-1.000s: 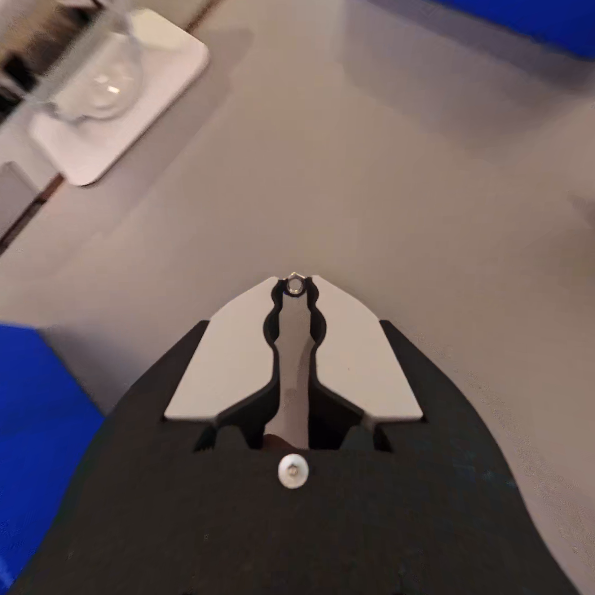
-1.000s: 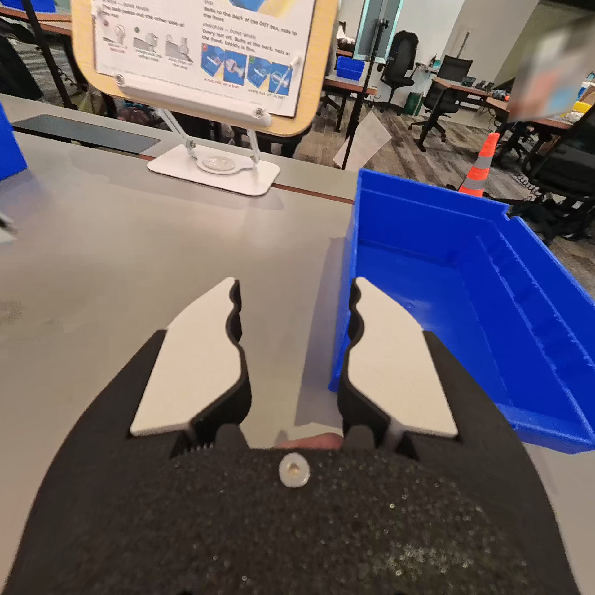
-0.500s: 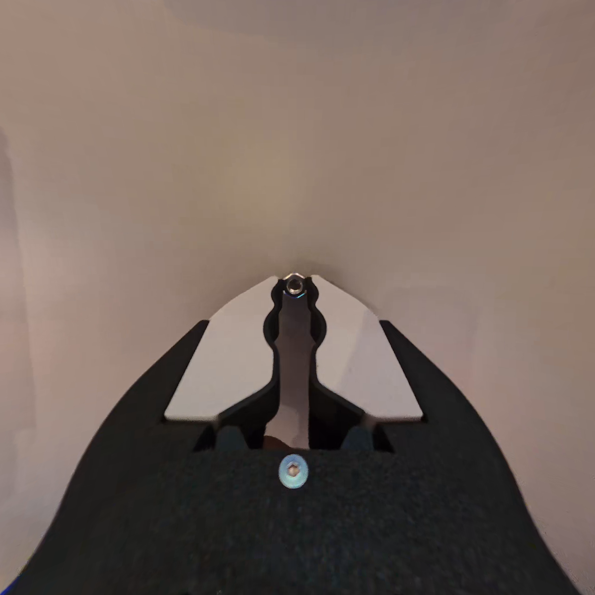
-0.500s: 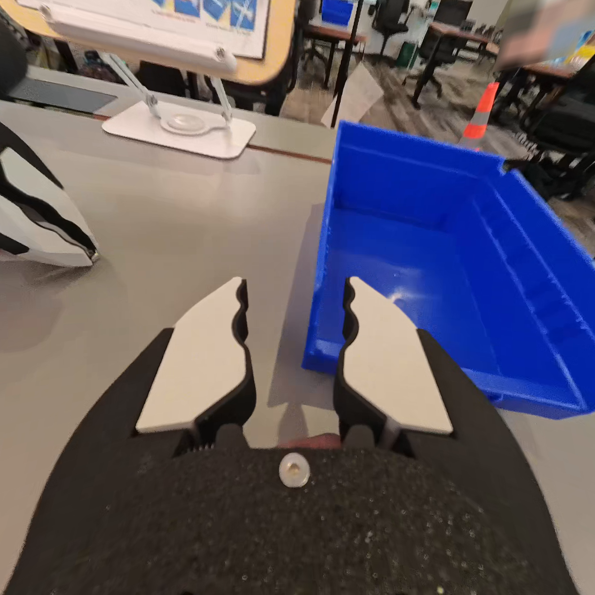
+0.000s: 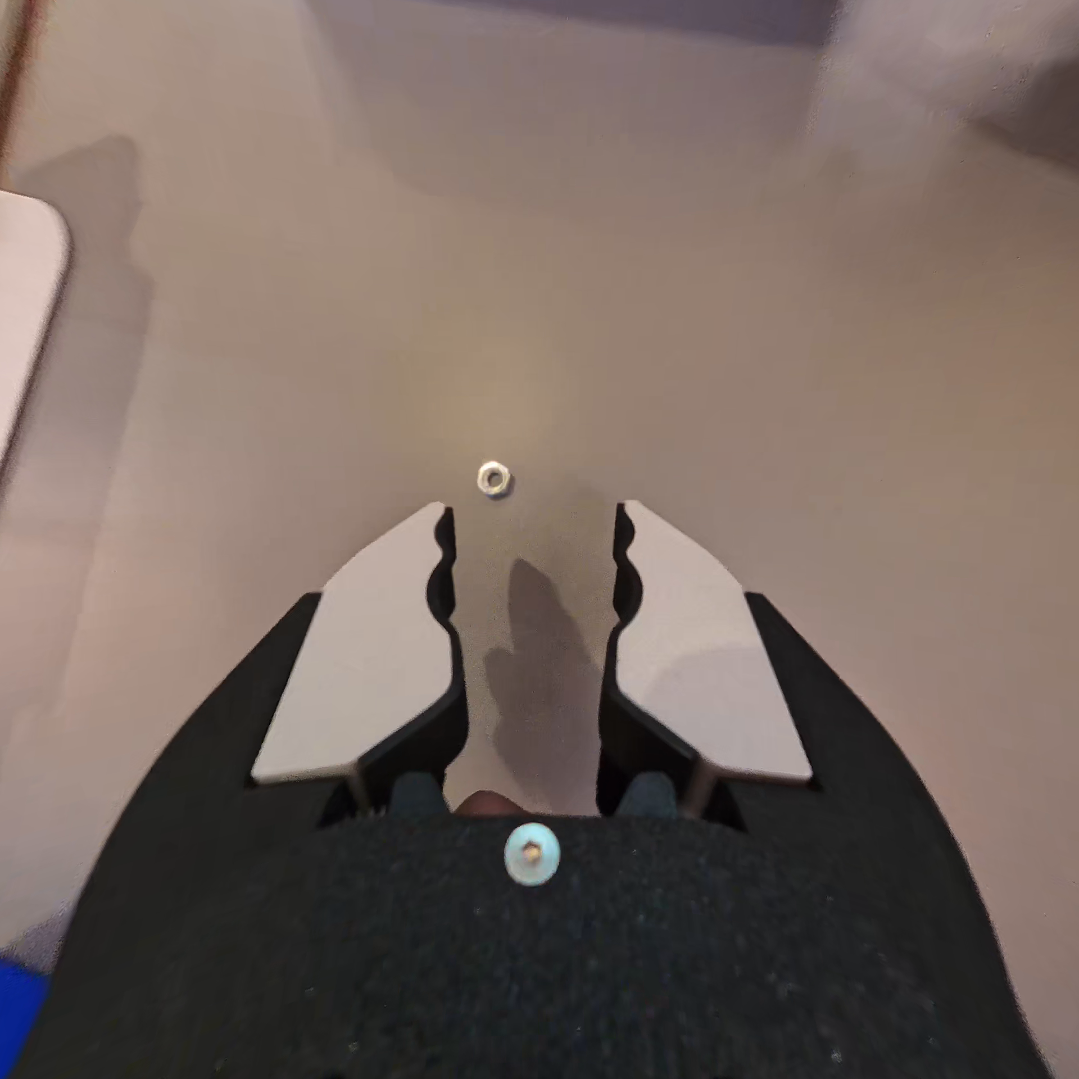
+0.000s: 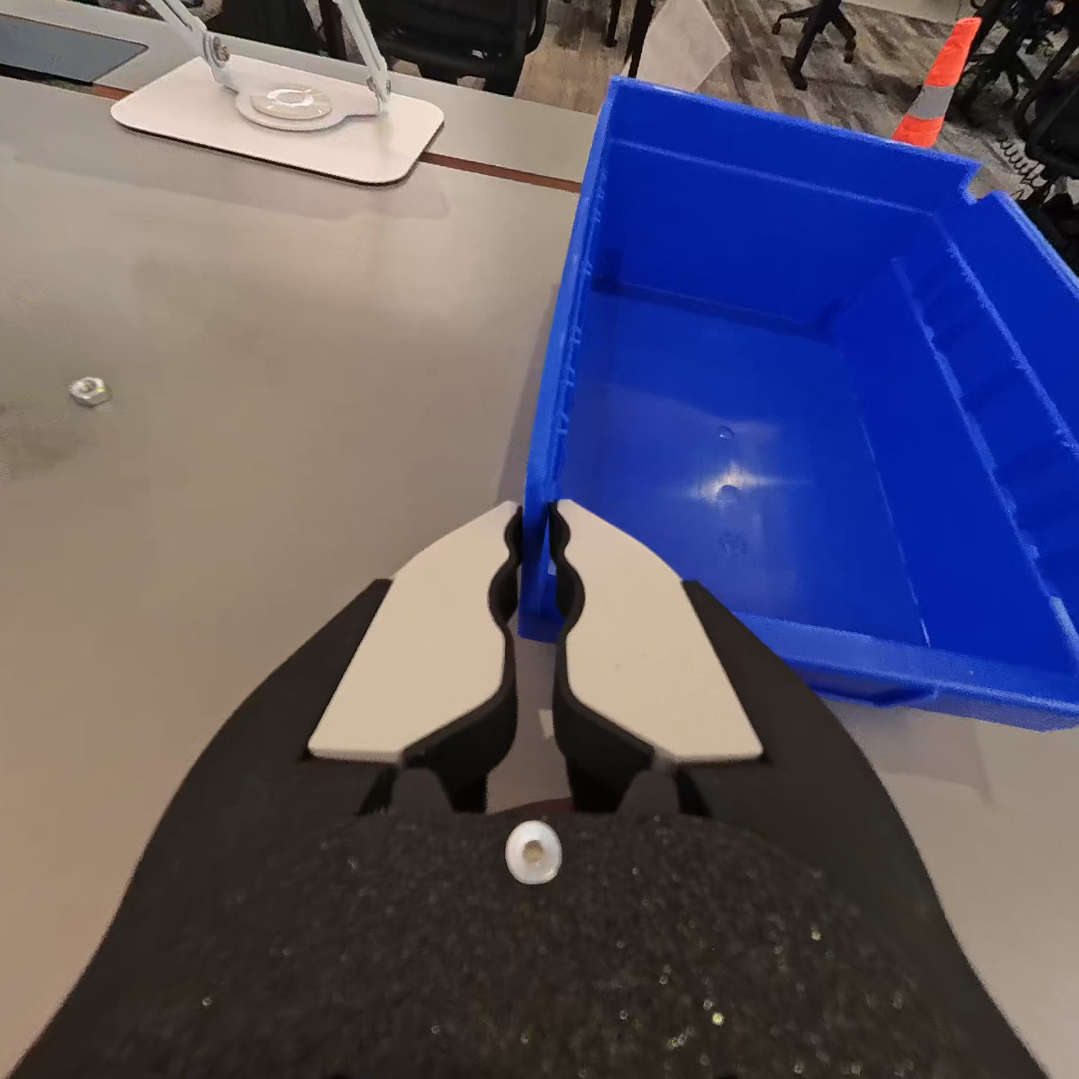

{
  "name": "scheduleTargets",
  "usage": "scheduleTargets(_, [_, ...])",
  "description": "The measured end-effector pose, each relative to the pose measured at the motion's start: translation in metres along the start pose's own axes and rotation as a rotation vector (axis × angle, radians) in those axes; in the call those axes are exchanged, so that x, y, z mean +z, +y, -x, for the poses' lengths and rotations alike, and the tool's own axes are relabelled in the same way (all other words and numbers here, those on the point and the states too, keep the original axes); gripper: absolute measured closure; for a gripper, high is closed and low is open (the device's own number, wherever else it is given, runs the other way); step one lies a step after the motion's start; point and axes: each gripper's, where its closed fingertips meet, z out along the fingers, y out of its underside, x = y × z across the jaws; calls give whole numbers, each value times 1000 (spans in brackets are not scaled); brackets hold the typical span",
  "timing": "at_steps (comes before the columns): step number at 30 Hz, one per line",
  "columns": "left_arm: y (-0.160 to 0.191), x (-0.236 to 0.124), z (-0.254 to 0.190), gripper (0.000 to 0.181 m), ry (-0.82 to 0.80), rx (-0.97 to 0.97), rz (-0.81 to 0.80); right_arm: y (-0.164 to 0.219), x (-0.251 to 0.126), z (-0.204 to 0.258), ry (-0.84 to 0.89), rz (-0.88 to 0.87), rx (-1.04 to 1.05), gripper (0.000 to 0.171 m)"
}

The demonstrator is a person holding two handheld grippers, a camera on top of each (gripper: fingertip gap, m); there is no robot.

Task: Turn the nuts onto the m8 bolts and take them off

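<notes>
A small silver hex nut (image 5: 494, 480) lies flat on the grey table (image 5: 759, 409), free, just beyond the tip of my left gripper's left finger. My left gripper (image 5: 532, 514) is open and empty above the table. The nut also shows in the right wrist view (image 6: 89, 391), far left on the table. My right gripper (image 6: 534, 511) has its jaws almost together, with a thin gap. It sits over the near left corner of the empty blue bin (image 6: 759, 128). Blue wall shows through the gap; I cannot tell whether the jaws touch it. No bolt is in view.
A white stand base (image 6: 280, 128) sits at the far edge of the table and shows at the left edge of the left wrist view (image 5: 23, 327). A blue patch (image 5: 17, 992) is at that view's bottom left. An orange cone (image 6: 940, 87) stands on the floor beyond. The tips of one gripper are about 25 centimeters away from the tips of the other. My right tips are about 25 centimeters from the small silver hex nut (image 5: 494, 480), my left tips only 4 centimeters. The right camera catches it too, in the right wrist view (image 6: 75, 404).
My left gripper has opened and let go of the nut, which now lies on the table. My right gripper has closed from wide open and moved right, to the bin's near left corner.
</notes>
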Motion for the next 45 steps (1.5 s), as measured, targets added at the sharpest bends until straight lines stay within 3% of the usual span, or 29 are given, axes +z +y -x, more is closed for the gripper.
scheduleTargets(10, [31,-118,-27,135,-283,-258,-330,6,-11,-6,69,9,10,166])
scheduleTargets(13, [53,-150,-25,133,-408,-336,-376,-1,-19,0,87,-23,-14,137])
scheduleTargets(16, [80,-184,-23,133,-541,-474,-454,-19,-36,20,69,-117,-65,123])
scheduleTargets(21, [125,-224,-29,130,-743,-697,-594,-47,-66,75,27,-302,-200,125])
scheduleTargets(25, [158,-235,-40,127,-893,-787,-613,-56,-68,136,-119,-363,-257,124])
scheduleTargets(30, [182,-233,-48,126,-928,-817,-571,-58,-59,183,-282,-360,-213,124])
scheduleTargets(38, [201,-242,-35,126,-925,-828,-522,-55,-44,189,-302,-322,-194,125])
scheduleTargets(45, [197,-245,3,126,-722,-637,-334,-48,-39,183,-328,-298,-189,128])
